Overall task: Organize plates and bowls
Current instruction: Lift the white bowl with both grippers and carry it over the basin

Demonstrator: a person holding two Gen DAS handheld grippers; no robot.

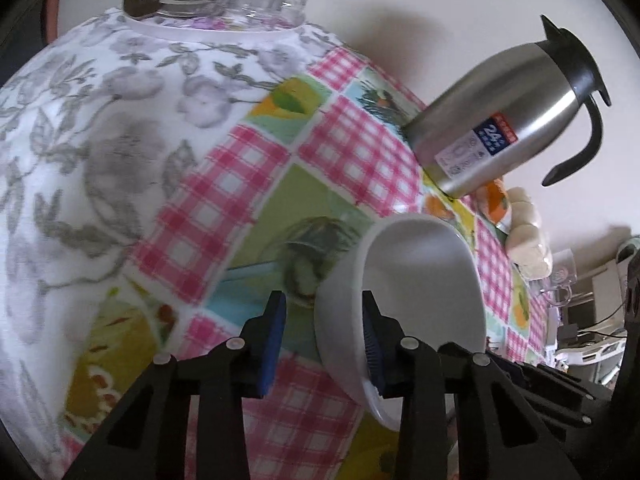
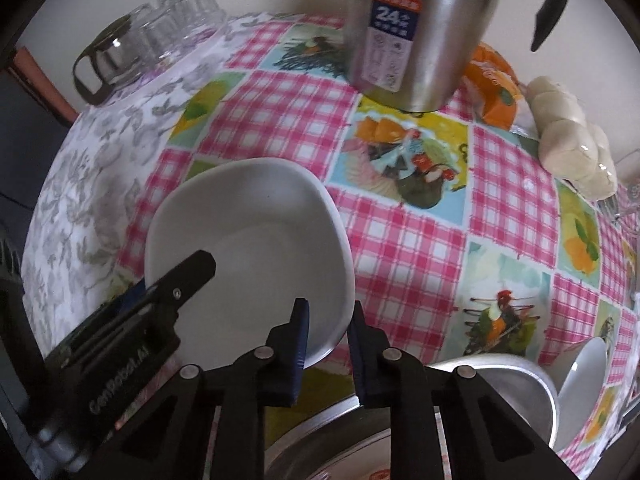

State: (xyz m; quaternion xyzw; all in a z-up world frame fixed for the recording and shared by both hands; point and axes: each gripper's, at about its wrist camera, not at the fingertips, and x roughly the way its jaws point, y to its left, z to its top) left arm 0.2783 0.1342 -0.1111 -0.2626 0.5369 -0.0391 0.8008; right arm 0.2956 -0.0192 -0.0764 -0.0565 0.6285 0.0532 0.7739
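White bowl (image 2: 248, 240) sits on the desk (image 2: 420, 240), toward its near left part, on the pink-checked cloth beside the grey floral cloth (image 2: 80, 184). Both grippers are at its rim, on opposite sides.

Right gripper (image 2: 328, 344): jaws narrowed to a small gap straddling the near right rim, one finger inside, one outside. The inner pad looks to be against the wall; the outer pad appears to stand just clear, so no full pinch is confirmed.

Left gripper (image 1: 324, 340): jaws part closed, astride the bowl's wall. The inner finger lies against the inside surface; the outer finger shows a visible gap to the wall. Not gripping, by the look of it. In the right wrist view it reaches over the bowl's near left rim.

Judgement: a two-sided rim hold suits lifting a wide, smooth bowl level, for stacking or moving it.

Steel thermos (image 2: 416, 32) stands far behind the bowl, with glass cups (image 2: 176, 20) on the far left and wrapped buns (image 2: 572, 136) on the far right, all well apart from the bowl.

Hard to make out: metal pans (image 2: 500, 380) and a second white dish (image 2: 584, 380) at the near right edge are cut off by the right gripper's body. Bowl contact with the desk under the rim is hidden. Left wrist view is blurred.
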